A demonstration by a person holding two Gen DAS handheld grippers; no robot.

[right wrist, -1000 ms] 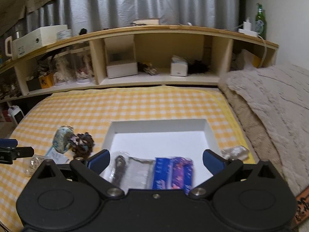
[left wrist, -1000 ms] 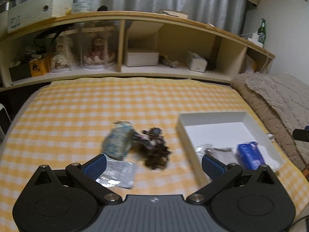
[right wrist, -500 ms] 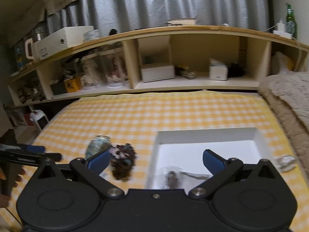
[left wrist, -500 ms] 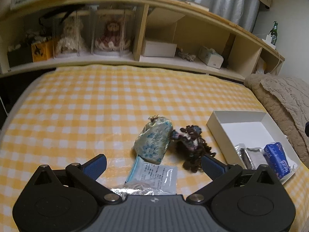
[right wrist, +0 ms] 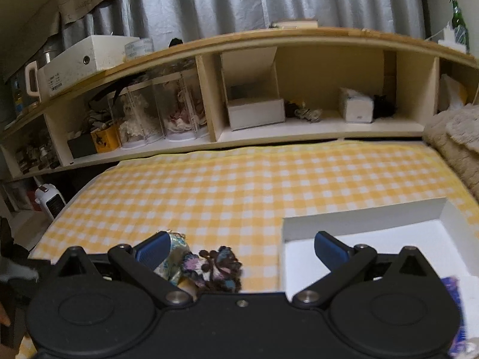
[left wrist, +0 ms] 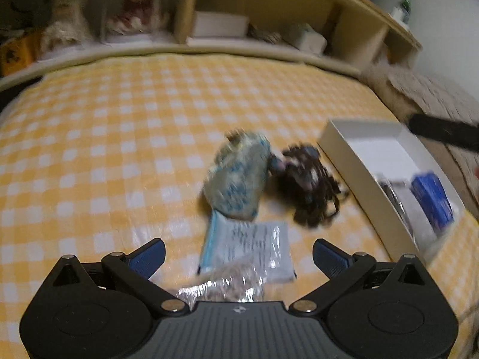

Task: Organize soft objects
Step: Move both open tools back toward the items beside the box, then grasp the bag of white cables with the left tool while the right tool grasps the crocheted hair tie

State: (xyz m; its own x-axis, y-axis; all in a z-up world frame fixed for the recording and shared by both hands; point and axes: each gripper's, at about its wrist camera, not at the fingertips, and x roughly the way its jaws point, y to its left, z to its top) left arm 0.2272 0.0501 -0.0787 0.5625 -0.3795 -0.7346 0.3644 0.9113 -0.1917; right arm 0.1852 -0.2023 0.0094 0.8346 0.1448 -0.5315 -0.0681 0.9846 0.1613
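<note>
In the left wrist view a pale blue floral pouch (left wrist: 239, 176) and a dark scrunchie (left wrist: 311, 185) lie side by side on the yellow checked cloth (left wrist: 119, 137). A flat clear packet (left wrist: 248, 246) and a crinkly clear bag (left wrist: 227, 284) lie between the jaws of my open, empty left gripper (left wrist: 239, 255). A white box (left wrist: 344, 155) at the right holds a blue tissue pack (left wrist: 432, 200) and a clear packet. My right gripper (right wrist: 241, 249) is open and empty, low over the pouch (right wrist: 170, 261) and scrunchie (right wrist: 220, 269), left of the box (right wrist: 359, 224).
A wooden shelf unit (right wrist: 269, 45) runs along the back with dolls in clear cases (right wrist: 158, 113), small boxes and a tissue box. A beige blanket (right wrist: 455, 137) lies at the right. A small white heater (right wrist: 49, 200) stands on the floor at the left.
My left gripper has moved nearer the packets, which lie further in between its jaws. My right gripper has swung left, from over the box to over the pouch and scrunchie.
</note>
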